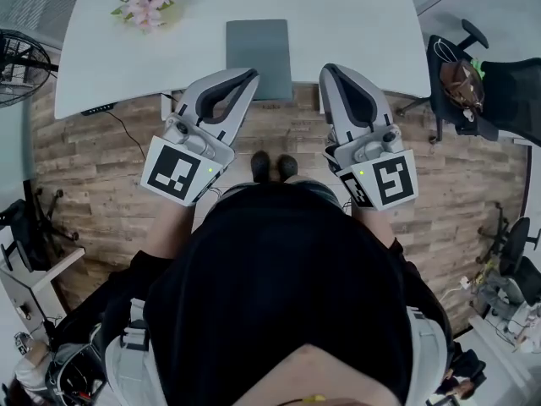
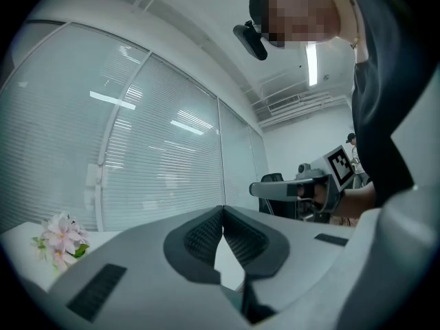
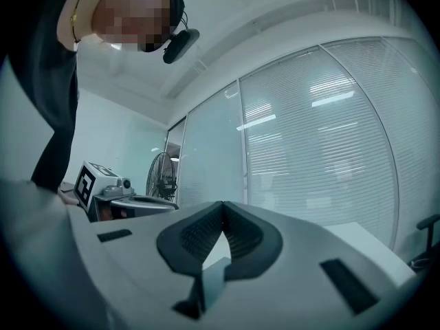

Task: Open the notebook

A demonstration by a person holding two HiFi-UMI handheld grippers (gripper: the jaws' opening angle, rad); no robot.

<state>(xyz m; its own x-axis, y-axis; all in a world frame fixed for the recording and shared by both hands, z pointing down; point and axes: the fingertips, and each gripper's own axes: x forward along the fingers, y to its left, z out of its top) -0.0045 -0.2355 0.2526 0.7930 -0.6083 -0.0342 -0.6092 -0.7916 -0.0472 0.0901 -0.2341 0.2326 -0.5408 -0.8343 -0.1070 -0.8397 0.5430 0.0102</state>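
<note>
Lying closed on the table [image 1: 355,15], notebook [image 1: 258,49] shows plainly — head view only.

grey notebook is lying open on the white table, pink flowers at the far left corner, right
Not open: the head view shows the grey notebook closed, on the white table, pink flowers at the far left corner.
</note>
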